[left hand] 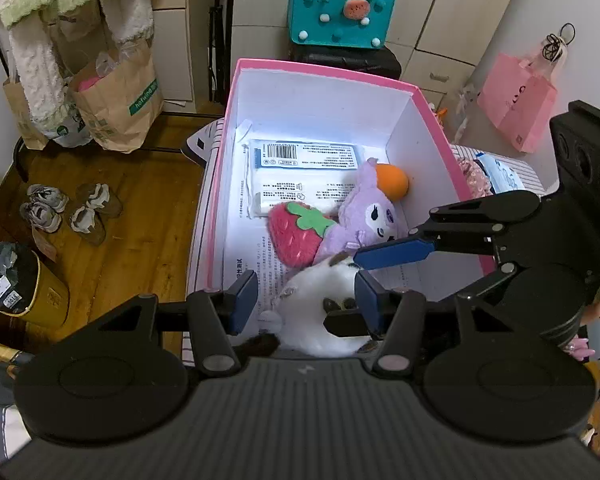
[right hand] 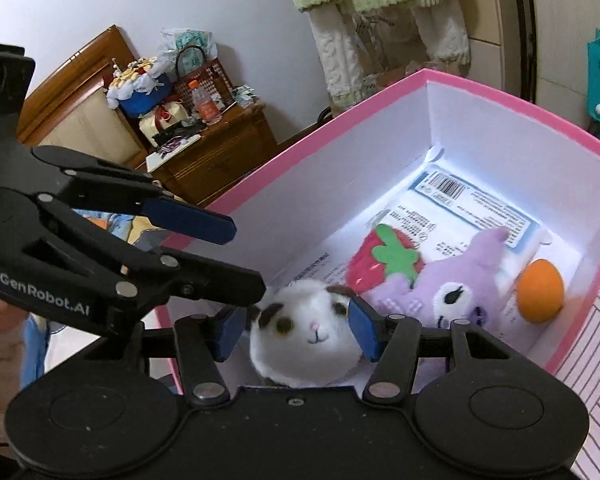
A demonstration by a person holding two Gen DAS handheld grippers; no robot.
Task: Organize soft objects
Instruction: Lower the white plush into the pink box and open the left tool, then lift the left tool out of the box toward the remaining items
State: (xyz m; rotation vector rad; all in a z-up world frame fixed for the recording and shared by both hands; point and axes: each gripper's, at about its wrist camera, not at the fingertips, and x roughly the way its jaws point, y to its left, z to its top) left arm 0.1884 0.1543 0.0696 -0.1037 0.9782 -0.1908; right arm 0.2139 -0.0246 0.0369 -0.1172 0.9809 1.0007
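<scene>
Nearest the cameras, the left gripper (left hand: 304, 304) hangs over the near end of an open pink box (left hand: 220, 184) with its jaws apart. A white plush hamster (right hand: 304, 348) lies between its fingers in the left wrist view, but the left pad stands clear of the fur. The right gripper (right hand: 296, 334) comes in from the side and is clamped on the hamster. In its own view a blue pad sits at each side of the toy's head, and from the left wrist view one finger lies on top of the plush and the other across its front. The hamster sits inside the box at the near wall, face toward the right wrist camera. Just behind it lie a red strawberry plush (left hand: 292, 236) and a purple plush doll (left hand: 364, 208), the two touching each other. An orange ball (left hand: 394, 182) rests against the doll by the right wall. Under the toys are a printed sheet (left hand: 252, 264) and flat white packets (left hand: 300, 156) with a barcode, reaching to the far wall. The box stands on a striped cloth (left hand: 198, 240). Beyond it a teal felt bag (left hand: 340, 12) sits on a dark case, and a pink paper bag (left hand: 518, 104) hangs to the right. To the left, shoes (left hand: 72, 208) and brown paper bags (left hand: 116, 108) stand on the wooden floor (left hand: 140, 220).
</scene>
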